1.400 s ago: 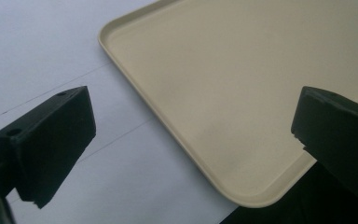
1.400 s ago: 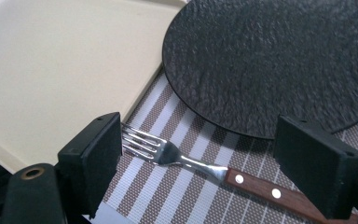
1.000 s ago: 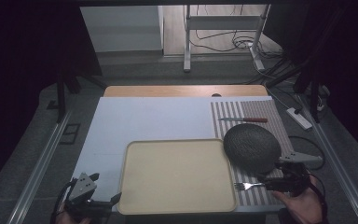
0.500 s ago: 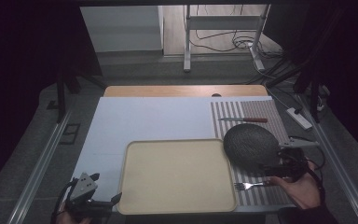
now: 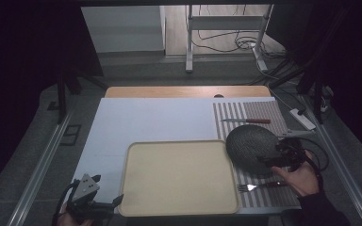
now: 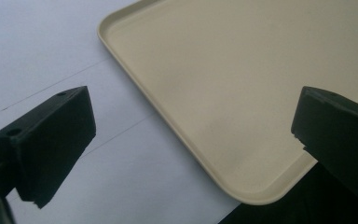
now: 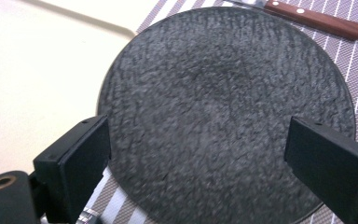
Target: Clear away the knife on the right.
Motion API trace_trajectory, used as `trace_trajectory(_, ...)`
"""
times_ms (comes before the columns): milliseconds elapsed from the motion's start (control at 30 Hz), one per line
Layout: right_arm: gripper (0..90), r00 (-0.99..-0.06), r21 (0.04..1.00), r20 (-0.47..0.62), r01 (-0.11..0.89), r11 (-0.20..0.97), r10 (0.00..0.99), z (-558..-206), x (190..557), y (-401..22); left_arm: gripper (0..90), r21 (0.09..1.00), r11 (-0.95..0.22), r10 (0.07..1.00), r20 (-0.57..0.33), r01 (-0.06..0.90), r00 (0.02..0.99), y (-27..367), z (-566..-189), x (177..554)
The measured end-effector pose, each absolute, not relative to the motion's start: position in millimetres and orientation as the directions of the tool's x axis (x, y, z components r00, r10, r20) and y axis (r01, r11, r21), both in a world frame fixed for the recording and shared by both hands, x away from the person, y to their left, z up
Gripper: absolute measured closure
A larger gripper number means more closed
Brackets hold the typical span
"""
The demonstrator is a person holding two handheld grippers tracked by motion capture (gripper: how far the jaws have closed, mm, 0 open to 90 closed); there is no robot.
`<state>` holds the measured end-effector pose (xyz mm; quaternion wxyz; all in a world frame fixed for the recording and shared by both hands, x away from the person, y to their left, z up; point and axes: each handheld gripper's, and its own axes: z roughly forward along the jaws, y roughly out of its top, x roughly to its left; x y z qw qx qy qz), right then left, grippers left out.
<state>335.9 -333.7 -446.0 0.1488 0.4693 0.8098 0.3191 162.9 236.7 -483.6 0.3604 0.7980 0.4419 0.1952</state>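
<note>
Here, round dark textured plate point(image 7: 228, 112) lying flat on striped mat point(image 5: 264, 110), no long axis, just beside tray point(image 5: 179, 176), right tool point(image 5: 273, 162) at its near rim, jaws just opened, nothing between, fork point(image 5: 259, 187) handle pointing right, left tool point(image 5: 106, 205) spread apart at desk point(image 5: 146, 117) edge.

On the table lie one beige tray point(image 5: 179, 176), one dark round textured plate point(image 5: 252, 146), one fork point(image 5: 259, 187) and one knife with a wooden handle point(image 5: 245, 121). That makes two pieces of cutlery. There is one striped placemat point(image 5: 259, 110) and one white sheet point(image 5: 146, 120) spread over the tabletop. Two grippers are in the scene: the left gripper point(image 5: 118, 201) and the right gripper point(image 5: 266, 159), each with two black jaws. On the floor at the right lies one white power strip point(image 5: 303, 119).
</note>
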Motion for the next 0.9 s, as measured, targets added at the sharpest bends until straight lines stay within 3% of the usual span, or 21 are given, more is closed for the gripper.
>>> trace_trajectory(900,9.2,-0.474,0.627,0.036,0.696,0.349,0.880,-452.1,404.5,-333.2,0.0,0.745,-0.363,0.839,0.002,0.559,0.544,235.6,-483.8,163.0)
